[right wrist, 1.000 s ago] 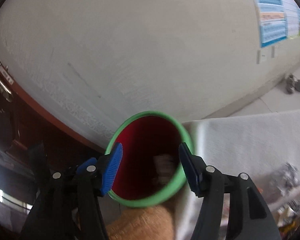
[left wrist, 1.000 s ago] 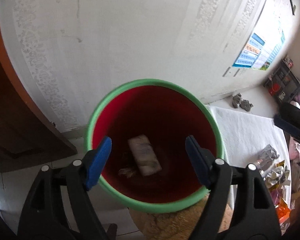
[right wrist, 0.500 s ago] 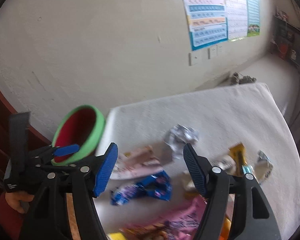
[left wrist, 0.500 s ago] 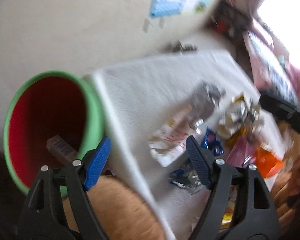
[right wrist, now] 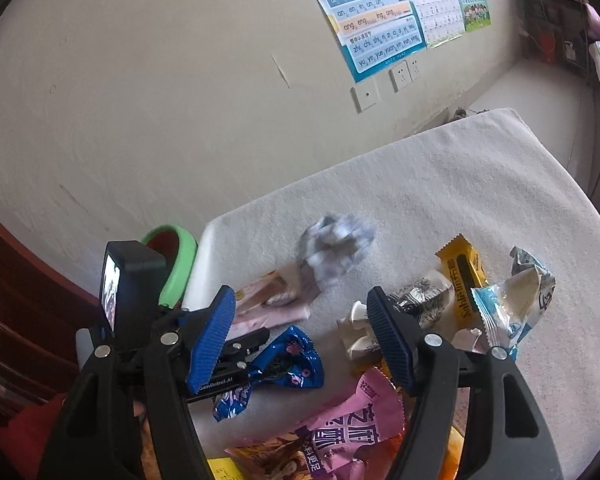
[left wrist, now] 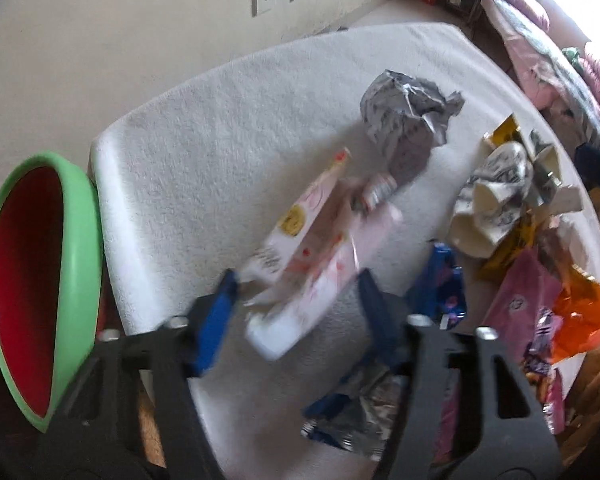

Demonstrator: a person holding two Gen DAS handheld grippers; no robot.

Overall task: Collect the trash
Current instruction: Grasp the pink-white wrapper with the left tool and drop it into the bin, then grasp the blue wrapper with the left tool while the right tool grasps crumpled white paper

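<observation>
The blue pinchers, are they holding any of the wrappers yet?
Not yet. The left gripper is closing around the near end of the pink-and-white packet, not yet pinching it. The right gripper is open and empty.

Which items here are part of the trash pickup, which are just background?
Job:
- green-rimmed red plastic bin
- pale pink flattened carton, between closing left gripper jaws
- crumpled grey paper ball
- blue foil wrapper
- right gripper, open

Background:
- pinyin wall poster
- white wall sockets
</observation>
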